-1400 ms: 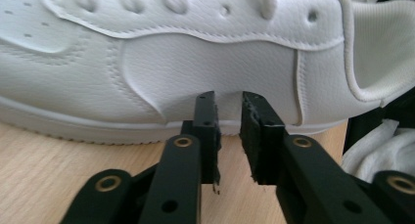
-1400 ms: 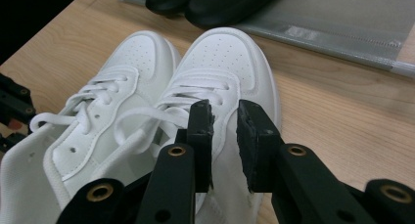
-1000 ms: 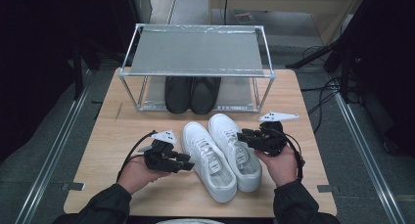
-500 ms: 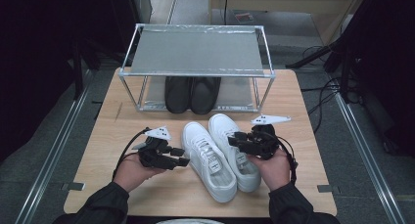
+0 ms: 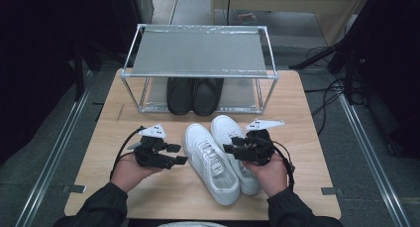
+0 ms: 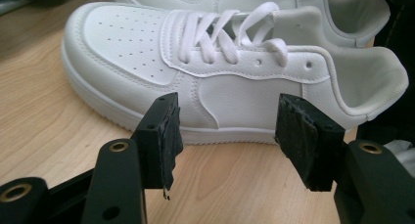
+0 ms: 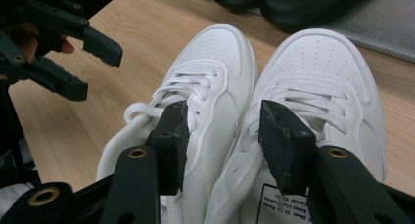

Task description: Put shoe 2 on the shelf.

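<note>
Two white lace-up sneakers lie side by side on the wooden table, the left shoe (image 5: 210,162) and the right shoe (image 5: 233,138), toes pointing away from me. My left gripper (image 5: 177,154) is just left of the left shoe (image 6: 147,53), level with its side. Its jaws have just been opening and stand open with nothing between them. My right gripper (image 5: 232,145) hovers over the right shoe (image 7: 323,72), above the seam with the left shoe (image 7: 215,87). Its jaws have also just been opening; the pads (image 7: 171,136) press on nothing.
A metal-frame rack (image 5: 198,51) with a grey top stands at the back of the table (image 5: 297,113). A pair of black shoes (image 5: 193,95) sits on its bottom shelf. Bare wood lies left of the left hand and right of the right hand.
Both grippers' jaws stand wider than before. The right gripper has shifted left, from beside the right shoe to over it. The left hand has stayed about where it was.
</note>
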Motion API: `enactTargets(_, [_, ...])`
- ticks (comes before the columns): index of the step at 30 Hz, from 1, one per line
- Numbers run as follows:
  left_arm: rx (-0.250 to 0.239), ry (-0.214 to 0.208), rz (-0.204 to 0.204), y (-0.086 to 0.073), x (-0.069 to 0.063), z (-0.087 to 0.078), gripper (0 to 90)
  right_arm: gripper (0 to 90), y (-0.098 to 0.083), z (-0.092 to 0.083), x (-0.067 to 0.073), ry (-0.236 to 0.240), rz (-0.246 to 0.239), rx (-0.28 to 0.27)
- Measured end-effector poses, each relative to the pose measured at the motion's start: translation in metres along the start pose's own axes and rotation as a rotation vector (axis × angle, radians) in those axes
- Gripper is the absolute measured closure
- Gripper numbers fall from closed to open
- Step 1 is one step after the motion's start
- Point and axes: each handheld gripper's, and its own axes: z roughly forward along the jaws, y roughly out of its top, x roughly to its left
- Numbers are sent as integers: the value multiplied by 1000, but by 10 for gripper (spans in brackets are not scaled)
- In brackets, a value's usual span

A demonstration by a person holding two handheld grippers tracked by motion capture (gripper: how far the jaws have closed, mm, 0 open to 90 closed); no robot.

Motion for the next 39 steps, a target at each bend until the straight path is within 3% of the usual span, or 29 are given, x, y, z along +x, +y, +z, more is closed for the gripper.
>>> enactTargets(12, [-18,6,-16,3,11,-4,413,523,-3,1,14,-44,-46,-2])
enactTargets(18, [-19,5,-9,6,14,-3,411,509,-8,-8,9,-115,-29,-5])
enactTargets(21, [-21,7,-7,8,15,-3,412,505,-10,-8,10,-103,-16,2])
enactTargets(23, [-30,-14,-20,10,16,-3,412,479,-12,-5,14,-100,-24,13])
enactTargets(26, [-42,-23,-20,11,16,-4,412,455,-14,-1,20,-129,-45,12])
enactTargets(35, [-37,-9,-18,12,18,-5,411,424,-17,-3,23,-123,5,6])
enactTargets(39, [-42,-7,-24,11,20,-7,411,376,-20,-3,29,-131,-3,15])
